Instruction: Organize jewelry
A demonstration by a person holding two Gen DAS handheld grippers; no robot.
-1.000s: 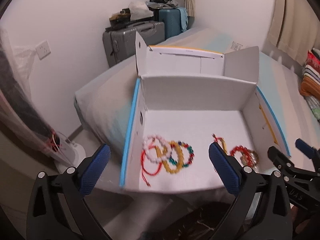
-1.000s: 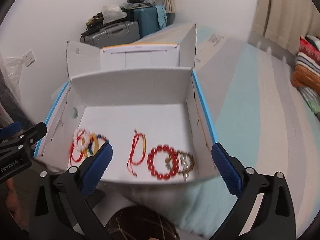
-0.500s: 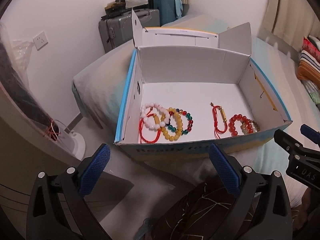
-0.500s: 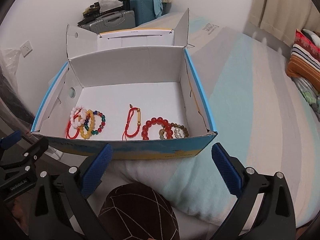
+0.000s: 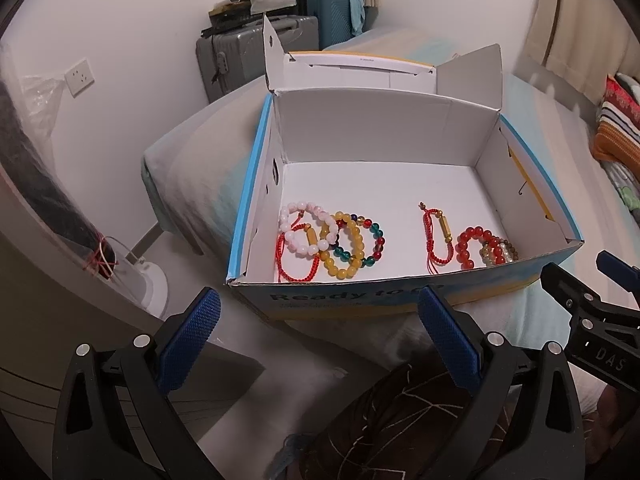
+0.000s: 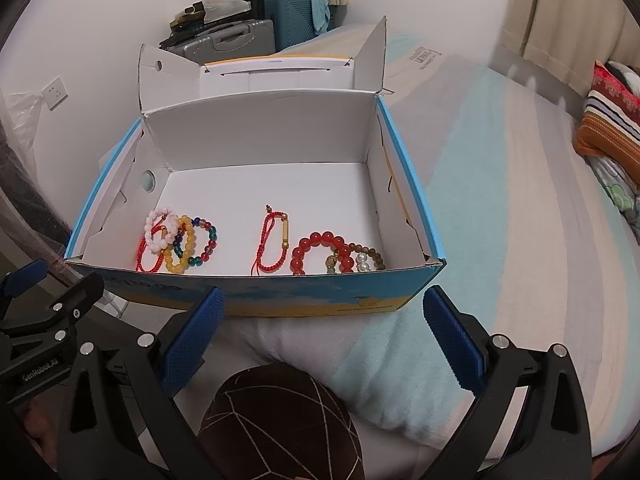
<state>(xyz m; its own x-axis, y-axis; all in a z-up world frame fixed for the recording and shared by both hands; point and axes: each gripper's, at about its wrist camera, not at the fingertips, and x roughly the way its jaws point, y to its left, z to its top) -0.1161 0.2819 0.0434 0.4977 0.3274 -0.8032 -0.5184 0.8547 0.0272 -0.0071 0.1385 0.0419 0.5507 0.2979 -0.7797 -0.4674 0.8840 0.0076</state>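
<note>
Left wrist view: the left gripper (image 5: 316, 332) has its blue pads spread wide with nothing between them, hanging just short of the front wall of the cardboard box (image 5: 400, 304). The right gripper (image 6: 326, 334) is the same deal, jaws wide apart and empty, parked in front of the same wall.

The box sits open on the bed (image 6: 500, 200), flaps up at the back. All the jewelry is lying on the white floor near the front. On the left there's a little pile: a pink-white bead bracelet (image 5: 306, 228) lying over a red cord bracelet (image 5: 296, 260), with a yellow bead bracelet (image 5: 348, 248) and a multicolored bead bracelet (image 5: 370, 240) overlapping right beside them. Off to the right, apart from the pile, is a second red cord bracelet with a gold tube (image 5: 438, 236), then a chunky red bead bracelet (image 6: 322, 254) touching a brownish bead bracelet with pearls (image 6: 366, 258), tucked against the front wall.

A brown patterned cushion-looking thing (image 6: 280, 420) sits below the grippers. Behind the box, against the wall, are a grey suitcase (image 5: 256, 60) and a teal suitcase (image 5: 332, 18) with clutter on top.
</note>
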